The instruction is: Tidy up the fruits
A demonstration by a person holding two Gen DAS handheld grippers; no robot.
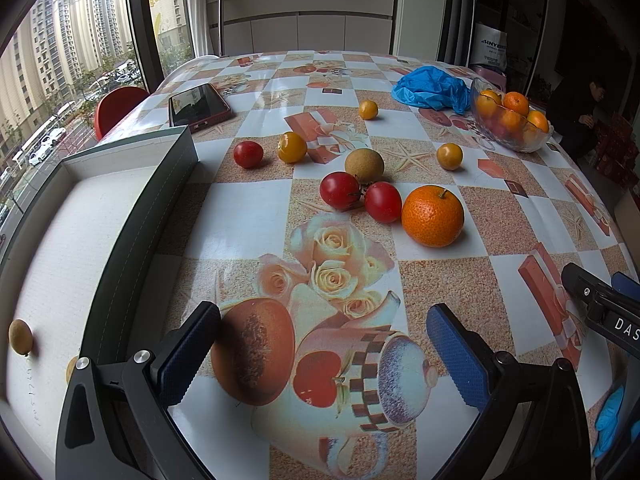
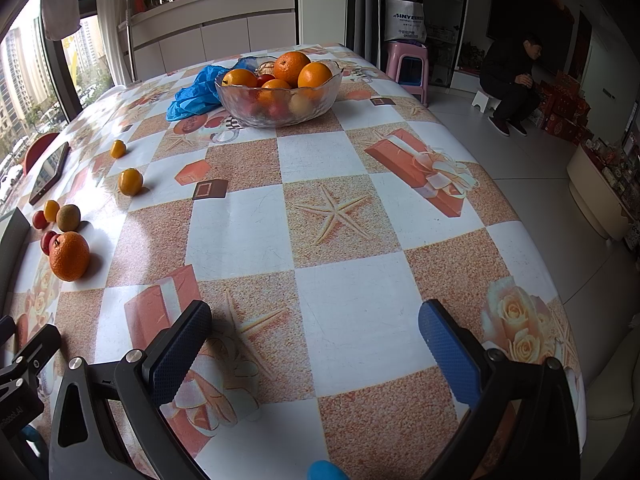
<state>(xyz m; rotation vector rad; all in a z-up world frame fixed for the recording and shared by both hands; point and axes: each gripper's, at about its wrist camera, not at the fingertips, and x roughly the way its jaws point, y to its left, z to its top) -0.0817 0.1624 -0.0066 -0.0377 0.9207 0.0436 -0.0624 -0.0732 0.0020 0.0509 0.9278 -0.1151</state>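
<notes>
Loose fruit lies mid-table in the left wrist view: an orange (image 1: 433,216), two red tomatoes (image 1: 339,189) (image 1: 383,201), a brown kiwi-like fruit (image 1: 364,165), a third red tomato (image 1: 248,154) and several small yellow fruits (image 1: 292,147). My left gripper (image 1: 320,354) is open above the tablecloth, well short of them, with nothing between its fingers. A white box with dark walls (image 1: 132,216) at the left holds a small brown fruit (image 1: 20,337). My right gripper (image 2: 314,354) is open over bare cloth. The same orange (image 2: 69,256) lies at its far left.
A glass bowl (image 2: 280,110) of oranges stands at the far end beside a crumpled blue bag (image 2: 196,94). A phone in a red case (image 1: 199,107) lies beyond the box. The other gripper's tip (image 1: 600,300) shows at the right edge. A person crouches beyond the table (image 2: 510,80).
</notes>
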